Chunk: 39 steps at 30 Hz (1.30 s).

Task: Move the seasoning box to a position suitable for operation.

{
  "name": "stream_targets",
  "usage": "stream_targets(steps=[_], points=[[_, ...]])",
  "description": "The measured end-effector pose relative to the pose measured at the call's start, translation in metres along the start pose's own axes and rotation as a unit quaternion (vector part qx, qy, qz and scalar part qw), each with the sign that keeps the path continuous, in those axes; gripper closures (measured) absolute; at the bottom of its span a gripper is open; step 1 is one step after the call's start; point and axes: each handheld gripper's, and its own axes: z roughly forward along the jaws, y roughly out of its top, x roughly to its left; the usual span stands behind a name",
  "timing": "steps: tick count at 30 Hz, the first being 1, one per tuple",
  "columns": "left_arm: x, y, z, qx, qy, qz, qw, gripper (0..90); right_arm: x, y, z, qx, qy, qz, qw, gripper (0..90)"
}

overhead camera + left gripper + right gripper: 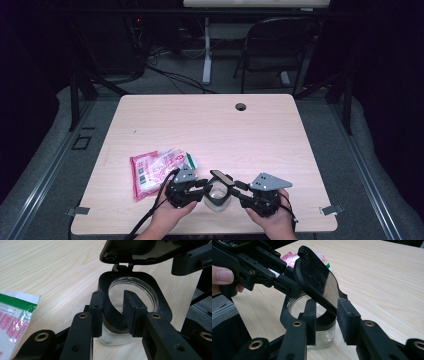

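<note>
- Pale wood table [260, 130] fills the foreground, with dark floor, cables and a folding chair [277, 50] beyond it.
- Nearest the person, a small clear jar [218, 196] stands between both hands at the near edge.
- Left gripper [113, 312] pinches the jar's black rim, one pad outside, one inside.
- Right gripper [328, 320] straddles the raised hinged lid [317, 280]; I cannot tell whether its pads press.
- Glass looks stiff, slick and breakable, so the rim is the safest hold.
- Farther left lies a soft red-and-white packet [157, 170].
</note>
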Motion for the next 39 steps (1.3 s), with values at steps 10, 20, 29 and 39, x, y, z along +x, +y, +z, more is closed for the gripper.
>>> stream_targets(steps=[10, 20, 29, 39], points=[[0.000, -0.001, 0.000, -0.004, -0.003, 0.003, 1.0000, 70.7, -0.005, 0.001, -0.002, -0.008, -0.007, 0.009, 0.9999, 76.9], [-0.001, -0.001, 0.000, -0.003, -0.002, 0.008, 1.0000, 71.0, -0.014, 0.001, -0.004, -0.019, -0.018, 0.029, 0.9992, 83.1], [-0.001, -0.001, 0.000, -0.006, 0.001, 0.009, 0.9999, 71.1, -0.023, 0.000, -0.004, -0.023, -0.018, 0.057, 0.9980, 85.3], [-0.001, -0.002, 0.000, -0.005, -0.001, 0.007, 1.0000, 71.0, -0.028, -0.001, -0.003, -0.024, -0.011, 0.081, 0.9964, 85.8]])
